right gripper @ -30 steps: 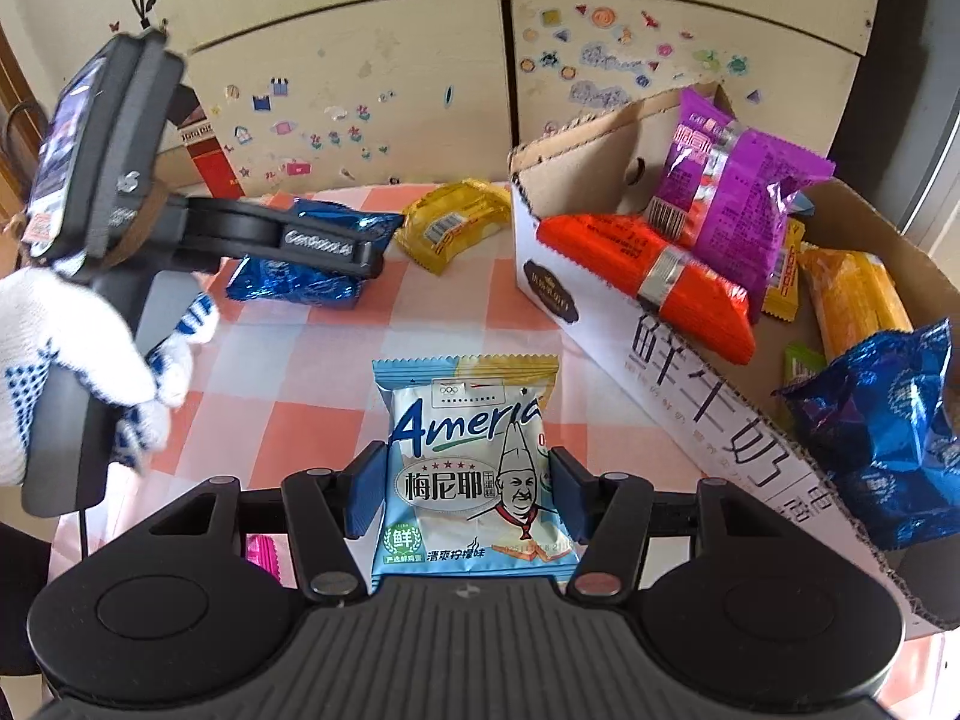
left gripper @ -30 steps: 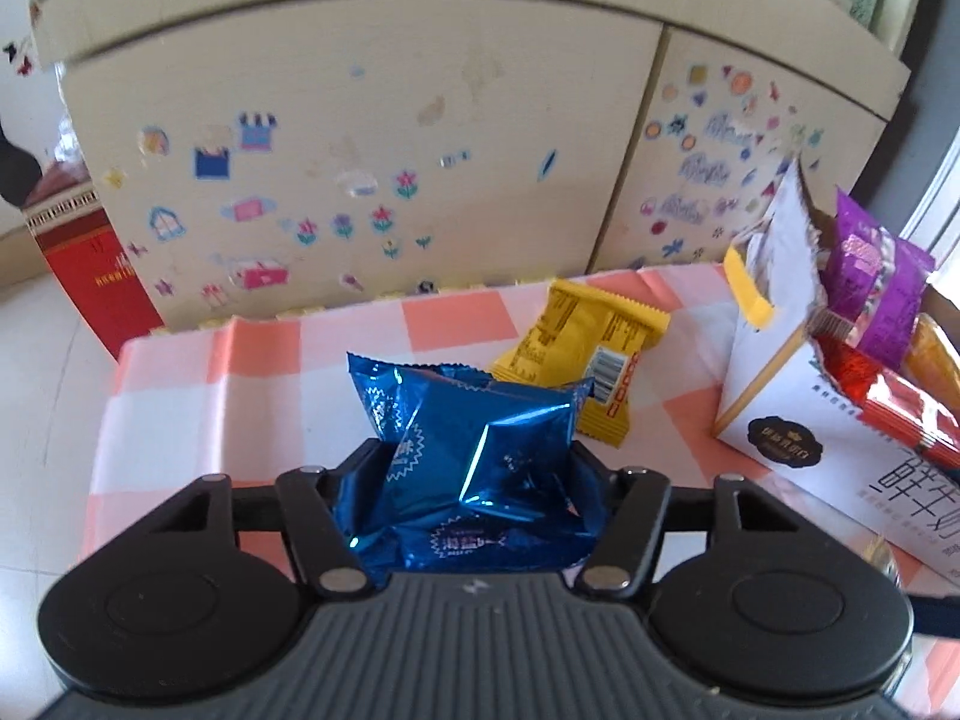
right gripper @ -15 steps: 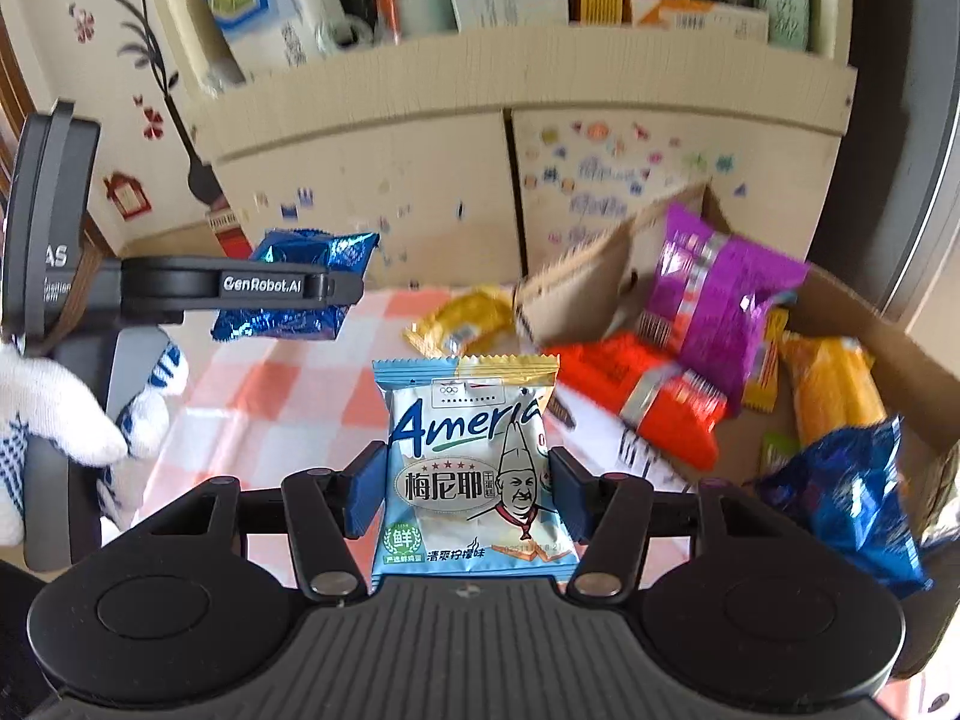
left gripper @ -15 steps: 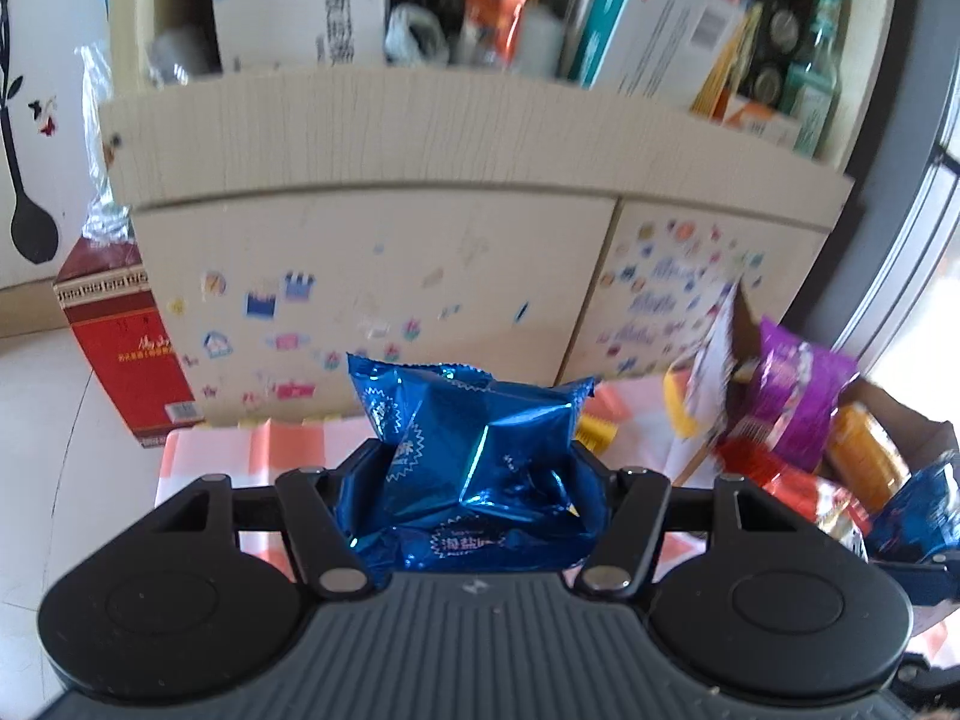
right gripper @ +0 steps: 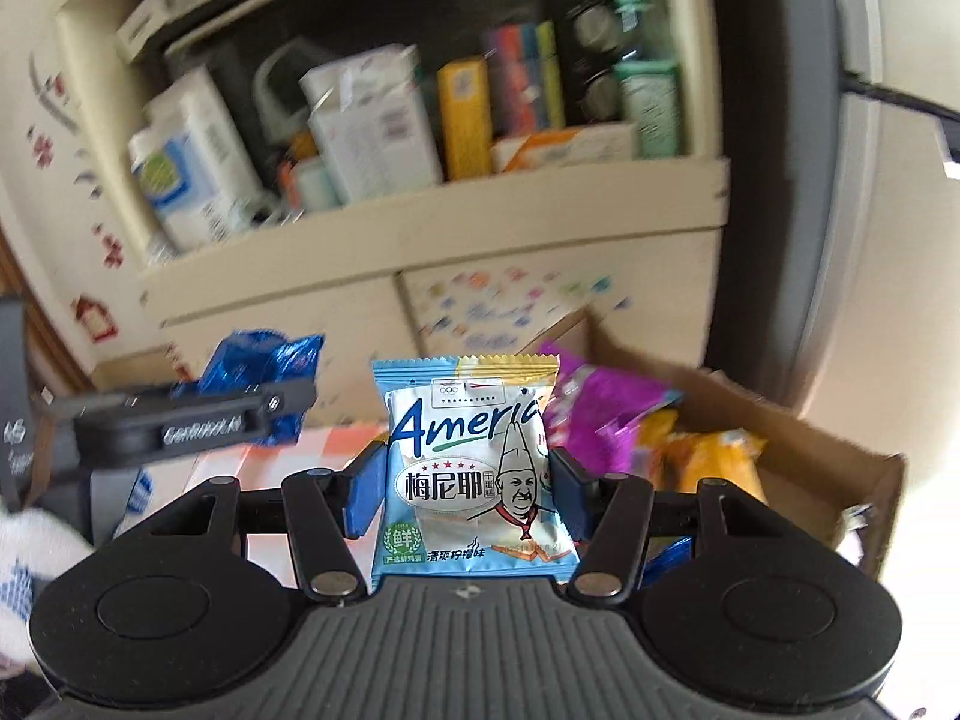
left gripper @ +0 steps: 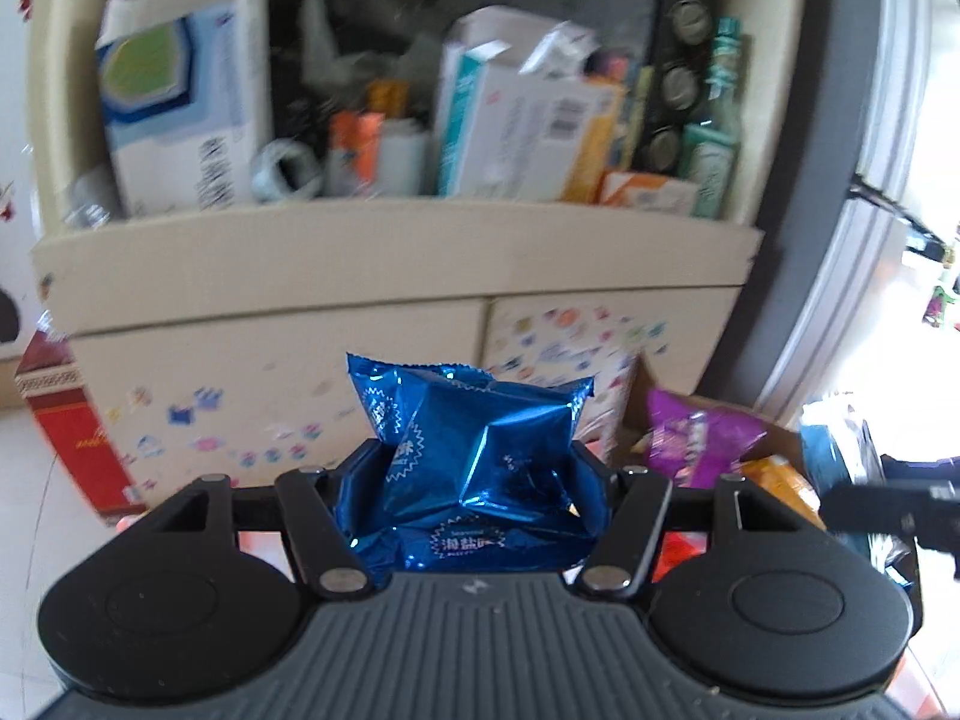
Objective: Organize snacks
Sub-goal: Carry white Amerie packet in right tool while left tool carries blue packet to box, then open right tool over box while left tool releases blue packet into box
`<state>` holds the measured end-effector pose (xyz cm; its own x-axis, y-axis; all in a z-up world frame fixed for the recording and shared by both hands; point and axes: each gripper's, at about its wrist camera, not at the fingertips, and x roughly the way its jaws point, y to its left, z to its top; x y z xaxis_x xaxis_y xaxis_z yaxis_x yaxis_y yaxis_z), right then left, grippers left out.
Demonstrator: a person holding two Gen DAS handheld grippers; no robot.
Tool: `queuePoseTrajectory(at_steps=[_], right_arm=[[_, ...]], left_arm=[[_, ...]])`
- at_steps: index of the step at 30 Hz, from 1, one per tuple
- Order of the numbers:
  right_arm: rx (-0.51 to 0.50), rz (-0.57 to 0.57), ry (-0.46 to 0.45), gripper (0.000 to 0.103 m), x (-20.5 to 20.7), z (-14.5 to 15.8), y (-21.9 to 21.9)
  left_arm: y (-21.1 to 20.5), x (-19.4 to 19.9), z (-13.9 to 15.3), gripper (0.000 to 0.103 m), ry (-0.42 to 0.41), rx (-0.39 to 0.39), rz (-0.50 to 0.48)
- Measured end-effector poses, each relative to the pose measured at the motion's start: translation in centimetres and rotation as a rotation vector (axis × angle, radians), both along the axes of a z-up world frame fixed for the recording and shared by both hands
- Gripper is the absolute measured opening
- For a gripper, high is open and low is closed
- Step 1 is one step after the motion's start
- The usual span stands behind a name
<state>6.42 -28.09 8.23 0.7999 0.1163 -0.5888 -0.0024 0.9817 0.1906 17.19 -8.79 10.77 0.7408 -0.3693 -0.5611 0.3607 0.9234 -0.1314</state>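
Note:
My left gripper is shut on a shiny blue snack packet, held up in the air in front of the cabinet. My right gripper is shut on a light-blue packet printed with a chef's picture. In the right wrist view the left gripper shows at the left with its blue packet, a white-gloved hand below it. The cardboard box with purple and orange snacks sits low at the right, below both packets.
A cream cabinet with stickered doors fills the background; its open shelf holds several boxes and bottles. A red carton stands on the floor at the left. The orange-and-white checked tablecloth peeks out under the grippers.
Both grippers have risen with their packets and tilted upward, so the table has dropped from view and the cabinet shelf appears. The yellow packet on the table is out of sight.

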Motion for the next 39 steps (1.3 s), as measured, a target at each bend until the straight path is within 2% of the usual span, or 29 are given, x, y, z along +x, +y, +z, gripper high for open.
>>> queuePoseTrajectory(at_steps=[7,14,20,22,23,24,28,30,32,39], right_arm=[[0.025,-0.119,-0.037,0.064,-0.2,1.0,-3.5],[0.045,-0.257,-0.018,0.064,0.0,0.4,-6.1],[0.071,-0.356,0.000,0.065,0.2,-0.5,-7.7],[0.091,-0.393,0.004,0.072,0.2,-0.9,-8.3],[0.103,-0.405,0.006,0.078,0.1,-1.0,-8.5],[0.112,-0.410,0.005,0.082,0.1,-1.0,-8.7],[0.107,-0.405,-0.007,0.088,-0.2,-0.7,-8.5],[0.114,-0.384,-0.014,0.089,-0.3,-0.6,-8.3],[0.118,-0.356,-0.016,0.091,-0.4,-0.5,-7.9],[0.028,-0.265,-0.016,0.093,-0.2,-0.4,-5.6]], left_arm=[[-4.4,-1.1,0.4,0.064,-0.054,0.009,-0.105],[-8.7,-1.6,-0.4,0.064,-0.030,-0.005,-0.213],[-11.0,-1.1,-1.8,0.065,0.023,-0.064,-0.265],[-11.4,-1.1,-2.3,0.072,0.026,-0.083,-0.280],[-11.5,-1.1,-2.4,0.083,0.024,-0.089,-0.284],[-11.5,-1.1,-2.3,0.091,0.022,-0.097,-0.281],[-10.2,-0.8,-0.8,0.095,0.026,-0.188,-0.263],[-9.2,-0.4,0.0,0.100,0.037,-0.208,-0.230],[-8.1,0.1,0.3,0.100,0.048,-0.200,-0.214],[-3.5,1.6,-0.3,0.100,0.073,-0.146,-0.096]])
